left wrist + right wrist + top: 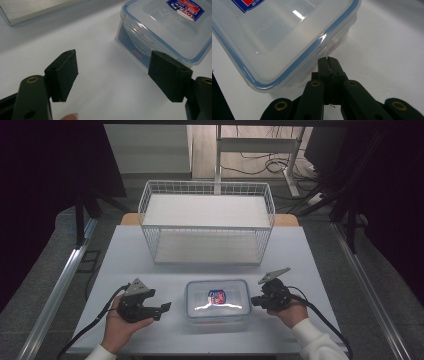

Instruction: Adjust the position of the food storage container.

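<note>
A clear plastic food box (pixel 218 305) with a blue-rimmed snap lid and a red-and-blue label lies on the white table, near its front edge. My left gripper (pixel 162 310) is to the box's left, open, with nothing between its jaws. In the left gripper view the box (pixel 165 27) lies just past the open pads (pixel 65 75), and its side latch faces them. My right gripper (pixel 254 301) is at the box's right side, shut and empty. In the right gripper view its closed tips (pixel 328 65) sit right by the latch under the box's lid (pixel 287 40).
A white wire basket (pixel 207 222) stands behind the box at the table's middle back. The white table (pixel 125 260) ends close in front of both hands. Cables trail from each gripper off the front edge. Dark curtains and metal rails flank the table.
</note>
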`<action>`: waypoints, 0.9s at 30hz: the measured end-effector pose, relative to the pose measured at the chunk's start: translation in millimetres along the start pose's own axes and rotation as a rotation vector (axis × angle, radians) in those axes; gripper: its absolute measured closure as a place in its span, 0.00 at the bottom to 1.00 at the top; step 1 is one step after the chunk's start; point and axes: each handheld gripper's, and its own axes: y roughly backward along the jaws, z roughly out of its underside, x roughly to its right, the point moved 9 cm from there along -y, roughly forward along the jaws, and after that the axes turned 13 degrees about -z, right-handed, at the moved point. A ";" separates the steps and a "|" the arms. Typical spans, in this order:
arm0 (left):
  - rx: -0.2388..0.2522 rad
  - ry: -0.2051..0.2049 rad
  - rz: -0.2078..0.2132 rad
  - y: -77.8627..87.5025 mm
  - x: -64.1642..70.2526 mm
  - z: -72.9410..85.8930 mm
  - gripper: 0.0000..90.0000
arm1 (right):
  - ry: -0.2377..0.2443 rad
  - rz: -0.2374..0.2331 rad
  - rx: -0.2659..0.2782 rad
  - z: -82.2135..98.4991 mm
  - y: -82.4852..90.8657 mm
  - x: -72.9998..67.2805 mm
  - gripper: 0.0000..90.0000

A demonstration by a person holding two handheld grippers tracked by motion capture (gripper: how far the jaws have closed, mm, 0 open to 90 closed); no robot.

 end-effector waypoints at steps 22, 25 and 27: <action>0.008 0.002 -0.009 1.5 -1.1 -0.3 0.26 | 0.016 0.000 0.175 -11.3 17.7 -9.9 0.99; 0.010 0.004 -0.010 2.5 -1.4 -0.7 0.26 | 0.004 0.004 0.254 -5.6 28.8 -14.3 0.98; 0.013 0.009 -0.009 3.1 -1.5 -1.1 0.26 | -0.009 -0.009 0.299 -3.8 32.8 -17.4 0.91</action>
